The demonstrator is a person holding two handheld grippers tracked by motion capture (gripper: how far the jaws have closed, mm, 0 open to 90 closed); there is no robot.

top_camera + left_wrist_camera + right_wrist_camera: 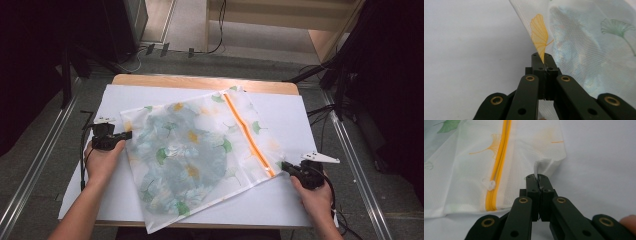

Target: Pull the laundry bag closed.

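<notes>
A white mesh laundry bag (195,150) printed with green and yellow ginkgo leaves lies flat on the white sheet, with bluish cloth showing through it. An orange zipper (247,134) runs along its right side. My left gripper (125,135) pinches the bag's left edge; in the left gripper view the jaws are shut on the mesh (543,58) at a yellow leaf. At the bag's lower right corner my right gripper (285,166) is shut on a fold of fabric (539,171), just right of the zipper's end (491,203) and its white pull (487,184).
A white sheet (280,200) covers the wooden table (205,81), whose far edge shows beyond it. Cables (82,160) trail from both grippers. Metal rails (30,175) flank the table on the floor, with dark stands and cables at the sides.
</notes>
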